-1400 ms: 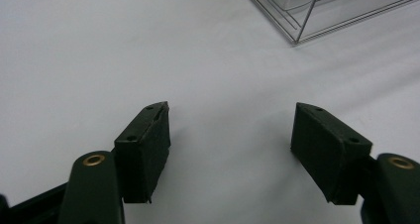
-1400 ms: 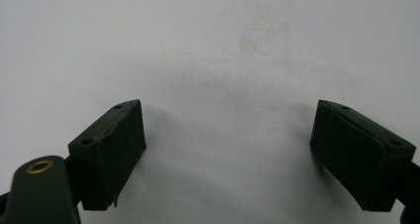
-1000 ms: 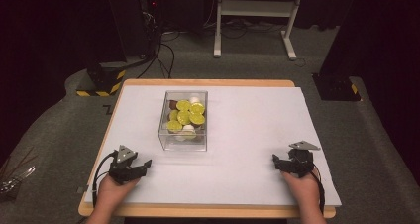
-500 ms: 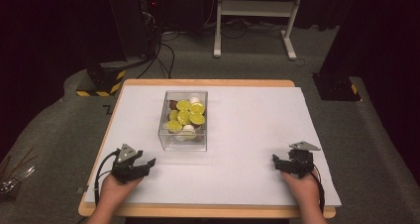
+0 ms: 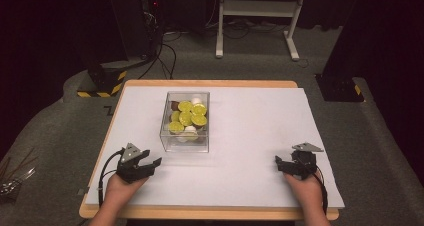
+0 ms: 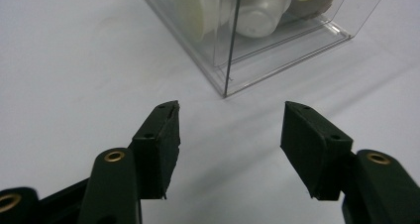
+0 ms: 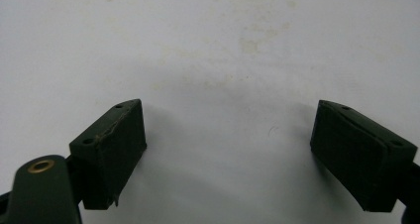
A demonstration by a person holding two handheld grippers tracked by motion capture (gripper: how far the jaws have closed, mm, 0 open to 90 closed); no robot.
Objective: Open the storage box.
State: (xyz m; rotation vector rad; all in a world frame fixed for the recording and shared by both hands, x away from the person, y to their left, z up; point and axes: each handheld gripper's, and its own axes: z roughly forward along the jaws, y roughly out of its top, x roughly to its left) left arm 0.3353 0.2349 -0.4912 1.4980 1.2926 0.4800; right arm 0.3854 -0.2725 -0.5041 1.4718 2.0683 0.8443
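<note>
High view: wooden-edged surface (image 5: pixel 150 83) under a white sheet (image 5: pixel 250 136); person's hands enter from the near edge.
Clear box (image 5: pixel 186 121): left of centre on the sheet, upright, holding yellow-green discs (image 5: pixel 186 117), white pieces and something brown; contents stacked loosely, so likely a store to pick from.
Left tool (image 5: pixel 150 163): near the box's near-left corner, jaws apart, holding nothing, angled toward the box; probably set for an approach.
Left gripper view: box corner (image 6: pixel 225 87) just beyond the open jaws, not touching.
Right tool (image 5: pixel 282 164): well apart from the box at the near right, jaws wide, empty; seemingly parked.
Right gripper view: bare sheet (image 7: pixel 223 60) between the jaws.
</note>
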